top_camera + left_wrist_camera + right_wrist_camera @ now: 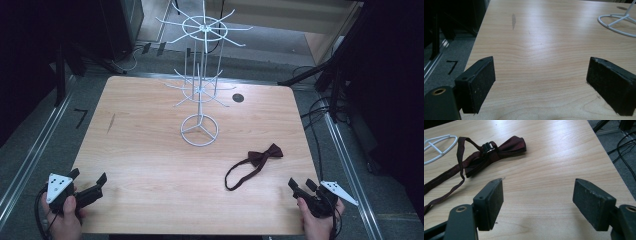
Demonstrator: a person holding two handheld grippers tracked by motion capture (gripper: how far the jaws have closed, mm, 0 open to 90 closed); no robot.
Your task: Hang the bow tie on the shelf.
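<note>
Wooden table [150,150] with white wire rack [200,85] at upper centre, maroon bow tie [255,159] at lower right. Left gripper [92,181] and right gripper [300,186], bottom corners: jaws spread wide, empty.

table [150,150]: light wood | floor [30,155]: grey carpet | cables [315,125]: black, right of table

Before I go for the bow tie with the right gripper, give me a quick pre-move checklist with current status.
1. Right gripper jaws apart and holding nothing: ok.
2. Left gripper jaws apart and holding nothing: ok.
3. Bow tie lies flat on the table, apart from both grippers: ok.
4. Strap loop free of the white wire stand: ok.
5. Strap clasp fastened: cannot tell.
</note>
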